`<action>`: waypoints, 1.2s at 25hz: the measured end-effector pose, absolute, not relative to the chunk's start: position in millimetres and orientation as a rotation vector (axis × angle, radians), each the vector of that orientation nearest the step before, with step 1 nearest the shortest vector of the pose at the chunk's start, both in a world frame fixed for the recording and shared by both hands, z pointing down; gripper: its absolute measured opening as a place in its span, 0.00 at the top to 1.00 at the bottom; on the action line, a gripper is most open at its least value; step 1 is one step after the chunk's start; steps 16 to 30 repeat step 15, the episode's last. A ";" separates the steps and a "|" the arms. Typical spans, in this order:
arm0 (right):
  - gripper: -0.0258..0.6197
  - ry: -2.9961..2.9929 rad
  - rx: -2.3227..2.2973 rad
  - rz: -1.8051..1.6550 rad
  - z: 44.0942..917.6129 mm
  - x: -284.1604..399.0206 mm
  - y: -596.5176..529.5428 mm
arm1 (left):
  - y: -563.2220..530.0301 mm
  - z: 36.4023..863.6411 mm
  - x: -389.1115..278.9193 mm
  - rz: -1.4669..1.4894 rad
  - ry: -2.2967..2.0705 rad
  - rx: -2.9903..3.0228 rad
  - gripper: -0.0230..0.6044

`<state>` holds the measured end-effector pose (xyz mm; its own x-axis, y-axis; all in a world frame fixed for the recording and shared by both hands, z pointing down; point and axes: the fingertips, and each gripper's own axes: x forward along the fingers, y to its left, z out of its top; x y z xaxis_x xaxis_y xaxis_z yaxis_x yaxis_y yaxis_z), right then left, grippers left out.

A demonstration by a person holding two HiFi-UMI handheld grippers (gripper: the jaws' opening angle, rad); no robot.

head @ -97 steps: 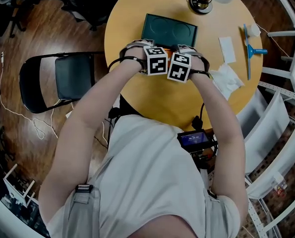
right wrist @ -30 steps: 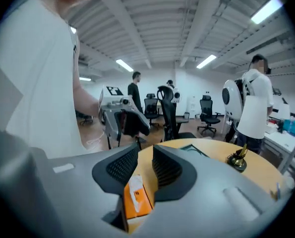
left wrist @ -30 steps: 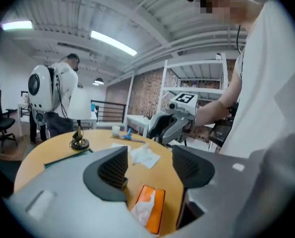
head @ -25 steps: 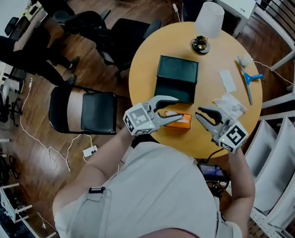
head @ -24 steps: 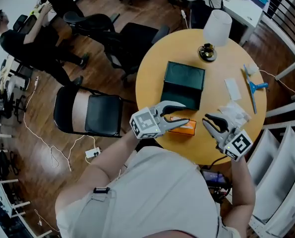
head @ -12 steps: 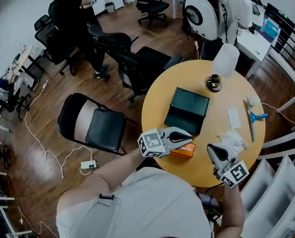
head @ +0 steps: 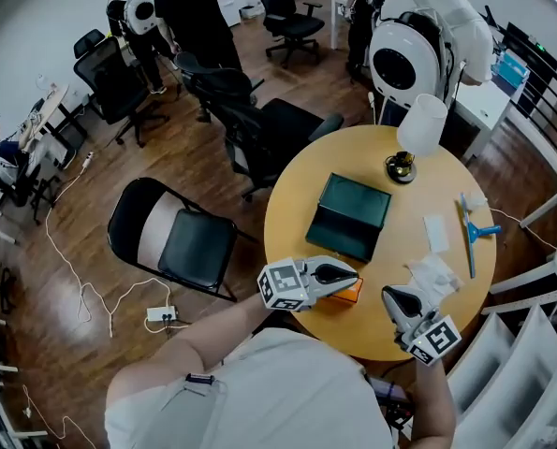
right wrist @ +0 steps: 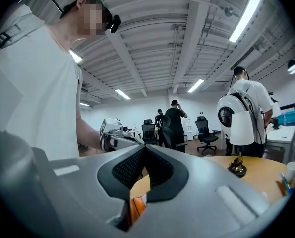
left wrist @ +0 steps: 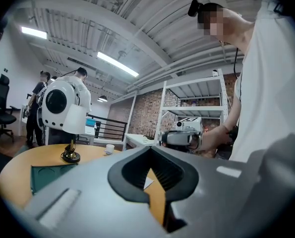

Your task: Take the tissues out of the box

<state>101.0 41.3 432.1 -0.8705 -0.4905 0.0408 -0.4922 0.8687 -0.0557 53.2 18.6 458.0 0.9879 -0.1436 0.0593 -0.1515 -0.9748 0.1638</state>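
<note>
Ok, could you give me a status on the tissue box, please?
Left hand-held gripper shut, empty, over orange tissue box. Right hand-held gripper shut, empty, apart from it. Crumpled tissues on table, right of box. No obstruction.

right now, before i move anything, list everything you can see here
table: one, yellow wood, round, middle of the view
tray: one, dark green, centre of the table
tissue box: one, orange, near edge of the table
tissues: one crumpled pile, white, right of the box
flat sheet: one, white, beyond the pile
lamp: one, white shade, far side of the table
scraper: one, blue, right edge of the table
folding chair: one, black, left of the table
office chairs: several, black, beyond the table
people: several, far end of the room
left claw: grey, shut, empty, over the box
right claw: grey, shut, empty, right of the box
</note>
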 end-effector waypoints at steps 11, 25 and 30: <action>0.96 -3.021 0.751 0.058 431.6 103.2 47.7 | 29.8 458.5 61.0 0.064 -0.236 2.954 0.96; 0.96 -3.019 0.746 0.047 425.8 103.7 49.1 | 32.8 453.9 63.5 0.066 -0.229 2.960 0.96; 0.96 -3.019 0.746 0.047 425.8 103.7 49.1 | 32.8 453.9 63.5 0.066 -0.229 2.960 0.96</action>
